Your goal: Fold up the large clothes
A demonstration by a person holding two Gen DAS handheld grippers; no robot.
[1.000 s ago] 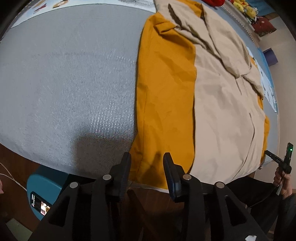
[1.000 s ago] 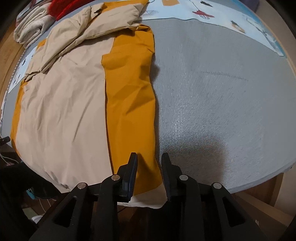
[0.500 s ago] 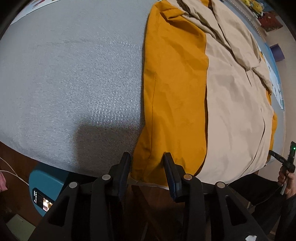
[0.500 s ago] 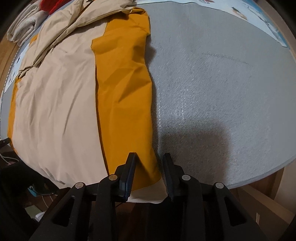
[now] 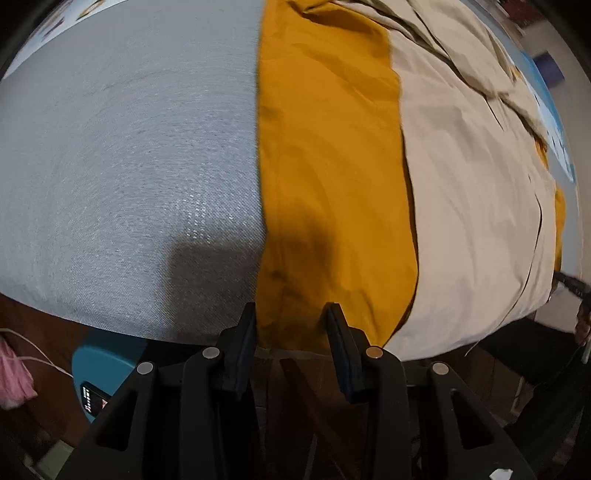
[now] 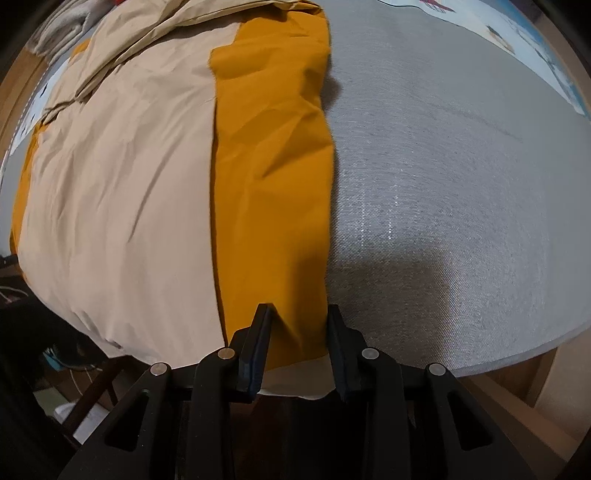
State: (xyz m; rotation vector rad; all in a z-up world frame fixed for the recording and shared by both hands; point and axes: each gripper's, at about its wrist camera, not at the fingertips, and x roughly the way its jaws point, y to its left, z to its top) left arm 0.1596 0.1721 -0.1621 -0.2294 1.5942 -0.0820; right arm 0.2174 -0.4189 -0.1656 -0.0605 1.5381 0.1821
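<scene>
A large garment, orange (image 5: 332, 155) with a beige panel (image 5: 472, 177) folded over it, lies flat on a grey padded table (image 5: 129, 147). My left gripper (image 5: 291, 314) is open with its jaws astride the orange strip's near hem at the table edge. In the right wrist view the same garment shows its orange strip (image 6: 273, 184) and beige part (image 6: 122, 184). My right gripper (image 6: 298, 314) is open, its jaws either side of the orange hem at the opposite corner. Neither holds the cloth.
Bare grey table (image 6: 461, 184) stretches beside the garment. A teal device (image 5: 103, 369) and pink cloth (image 5: 14, 373) sit below the table edge. The other gripper's tip and the hand holding it (image 5: 576, 291) show at the far right. Folded clothes (image 6: 66, 26) lie at the far end.
Both grippers have moved forward toward the garment's near hem, so the orange strip now lies between each pair of jaws. Both stayed open.
</scene>
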